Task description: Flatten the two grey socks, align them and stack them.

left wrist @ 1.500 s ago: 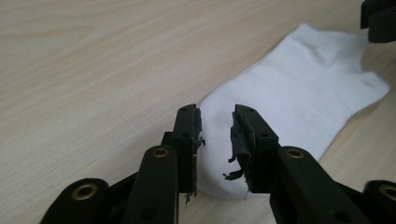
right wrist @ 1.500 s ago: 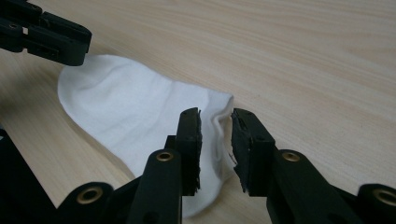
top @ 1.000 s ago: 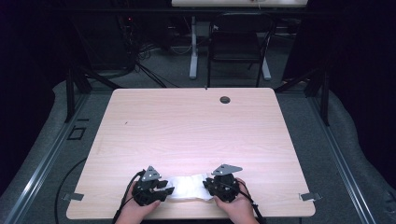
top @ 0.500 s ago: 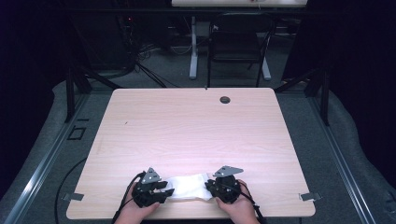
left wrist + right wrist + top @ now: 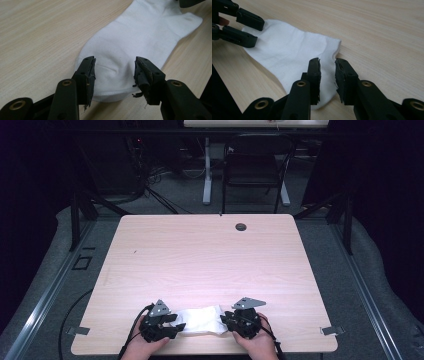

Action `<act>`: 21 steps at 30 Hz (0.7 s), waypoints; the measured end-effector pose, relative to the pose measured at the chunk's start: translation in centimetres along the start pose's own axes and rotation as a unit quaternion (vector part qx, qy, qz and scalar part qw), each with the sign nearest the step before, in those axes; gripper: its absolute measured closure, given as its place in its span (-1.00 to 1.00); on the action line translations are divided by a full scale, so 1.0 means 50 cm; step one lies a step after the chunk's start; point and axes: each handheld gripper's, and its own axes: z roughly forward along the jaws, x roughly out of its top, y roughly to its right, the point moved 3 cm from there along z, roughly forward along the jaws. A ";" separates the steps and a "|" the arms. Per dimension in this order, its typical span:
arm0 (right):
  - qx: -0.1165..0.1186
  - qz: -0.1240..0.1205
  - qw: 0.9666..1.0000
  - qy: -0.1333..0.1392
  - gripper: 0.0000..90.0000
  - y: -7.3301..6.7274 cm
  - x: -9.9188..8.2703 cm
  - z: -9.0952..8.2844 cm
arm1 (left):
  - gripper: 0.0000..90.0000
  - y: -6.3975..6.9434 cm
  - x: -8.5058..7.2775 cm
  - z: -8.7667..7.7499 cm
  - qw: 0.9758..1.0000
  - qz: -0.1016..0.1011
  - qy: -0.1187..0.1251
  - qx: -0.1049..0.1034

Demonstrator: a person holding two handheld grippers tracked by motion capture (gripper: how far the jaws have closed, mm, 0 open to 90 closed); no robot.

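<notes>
A white sock lies flat on the light wooden table, close to the near edge and about midway along it, stretched sideways between the two grippers. In the left gripper view the sock spreads away from the camera, one rounded end lying between the two black jaws. The left gripper has its jaws set wide apart over that end; they have just been opening, and their pads stand clear of the cloth on either side, the right-hand pad frayed and torn. In the high view this left gripper sits at the sock's left end, a hand behind it. The right gripper rests at the other end, its jaws parted by a narrow gap with the sock's edge lying between and below them; they too have just been opening, and the pads do not press on the fabric. In the high view the right gripper meets the sock's right end. Farther off on the table a small dark round grommet sits near the far edge, and beyond it a dark chair stands on the grey floor.
</notes>
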 end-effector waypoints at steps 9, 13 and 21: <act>0.001 0.008 1.000 0.019 0.59 0.011 0.007 -0.017 | 0.04 -0.012 0.012 -0.023 1.000 -0.013 0.026 0.005; 0.007 -0.001 1.000 0.016 0.60 0.002 0.008 -0.023 | 0.04 -0.021 0.013 -0.031 0.999 -0.021 0.031 0.007; 0.006 -0.031 0.999 0.006 0.63 -0.023 0.006 -0.029 | 0.04 -0.034 0.011 -0.043 0.999 -0.029 0.036 0.015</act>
